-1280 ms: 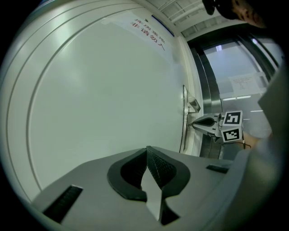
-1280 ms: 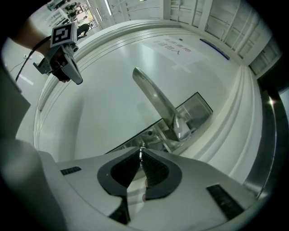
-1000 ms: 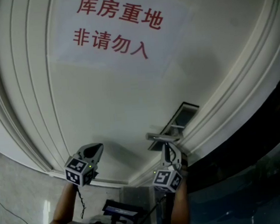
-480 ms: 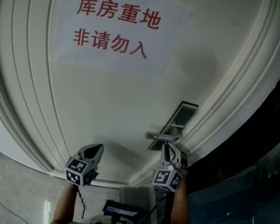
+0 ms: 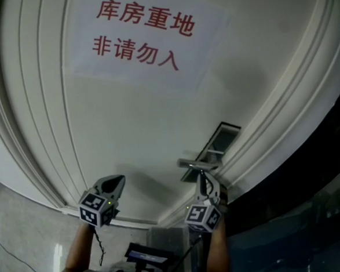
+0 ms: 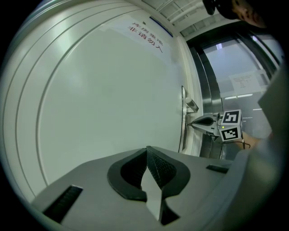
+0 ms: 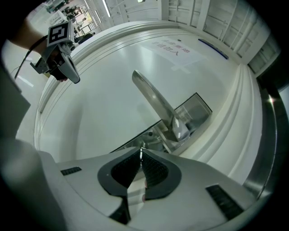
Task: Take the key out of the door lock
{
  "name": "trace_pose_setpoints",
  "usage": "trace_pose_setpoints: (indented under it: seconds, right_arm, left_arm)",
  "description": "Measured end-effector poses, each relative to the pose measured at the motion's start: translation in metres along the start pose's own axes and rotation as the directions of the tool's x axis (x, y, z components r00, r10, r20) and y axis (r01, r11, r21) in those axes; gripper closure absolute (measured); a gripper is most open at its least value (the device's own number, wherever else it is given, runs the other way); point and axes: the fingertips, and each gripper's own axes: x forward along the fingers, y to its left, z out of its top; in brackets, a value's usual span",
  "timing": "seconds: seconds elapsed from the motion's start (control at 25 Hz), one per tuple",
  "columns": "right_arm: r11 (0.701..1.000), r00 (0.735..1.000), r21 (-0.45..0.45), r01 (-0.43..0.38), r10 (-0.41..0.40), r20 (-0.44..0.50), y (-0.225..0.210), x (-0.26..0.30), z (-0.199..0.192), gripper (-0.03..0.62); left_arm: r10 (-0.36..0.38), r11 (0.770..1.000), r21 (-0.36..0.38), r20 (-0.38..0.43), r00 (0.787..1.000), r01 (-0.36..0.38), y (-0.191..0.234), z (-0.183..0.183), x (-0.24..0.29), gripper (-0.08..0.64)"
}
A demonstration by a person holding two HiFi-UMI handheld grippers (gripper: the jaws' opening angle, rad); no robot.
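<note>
The right hand-held gripper [image 7: 141,154] was clenched on the key [image 7: 141,148], which sat in the lock plate [image 7: 193,112] beside the handle [image 7: 152,100], near the door's [image 5: 157,122] edge. The left hand-held gripper [image 6: 147,152] was clenched on nothing, well apart from the lock plate.

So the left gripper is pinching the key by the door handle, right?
No, it's the right gripper pinching the key by the door handle; the right gripper view shows it. The left gripper is shut, with nothing in it.
</note>
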Motion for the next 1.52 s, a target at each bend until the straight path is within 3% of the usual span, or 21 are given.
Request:
trace_pose_setpoints:
  seconds: [0.72, 1.52]
  right_arm:
    - [1.0, 1.0, -0.001, 0.02, -0.02, 0.006, 0.0, -0.002, 0.001, 0.574]
    - [0.968, 1.0, -0.251, 0.004, -0.004, 0.001, 0.004, -0.002, -0.001, 0.572]
  left_arm:
    - [0.017, 1.0, -0.001, 0.001, 1.0, -0.017, 0.001, -0.003, -0.01, 0.552]
    - [0.013, 1.0, -0.012, -0.004, 1.0, -0.013, 0.005, -0.007, -0.007, 0.552]
